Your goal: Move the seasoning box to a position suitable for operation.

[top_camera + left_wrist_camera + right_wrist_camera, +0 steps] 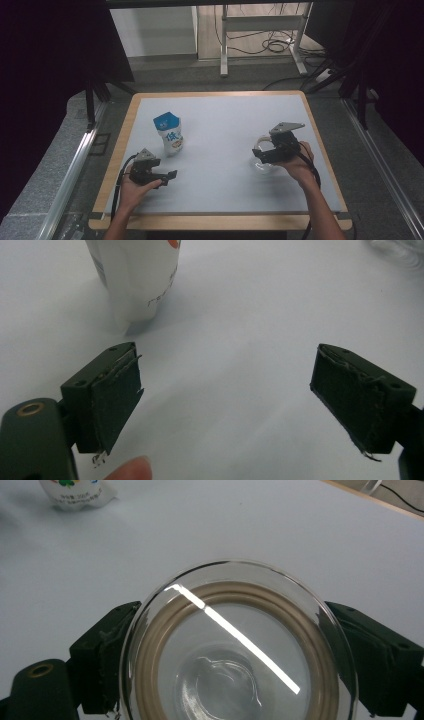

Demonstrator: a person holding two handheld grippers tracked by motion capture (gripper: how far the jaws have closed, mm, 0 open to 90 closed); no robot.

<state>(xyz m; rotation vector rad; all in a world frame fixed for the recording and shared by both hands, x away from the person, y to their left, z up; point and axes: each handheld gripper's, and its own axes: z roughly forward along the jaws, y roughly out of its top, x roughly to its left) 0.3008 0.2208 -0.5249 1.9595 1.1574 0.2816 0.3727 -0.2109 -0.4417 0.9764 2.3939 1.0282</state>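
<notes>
Glass lid [235, 645]: sits between right gripper [267, 154] jaws, pads at its rim, apparently pinched. Left gripper [225, 400]: spread, empty; pouch [169, 133] just ahead. Advice: squeeze evenly, lift level, since glass may slip.

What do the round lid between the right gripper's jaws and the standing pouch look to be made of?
Lid: clear glass, judging by its see-through dome, bright streak of glare and moulded knob; the tan ring inside its rim looks like a rubber or silicone seal. Pouch: soft glossy plastic film, probably, white with printed graphics and a blue top; its crumpled, slightly leaning shape suggests a flexible bag. The right gripper clasps the lid's edge.
</notes>
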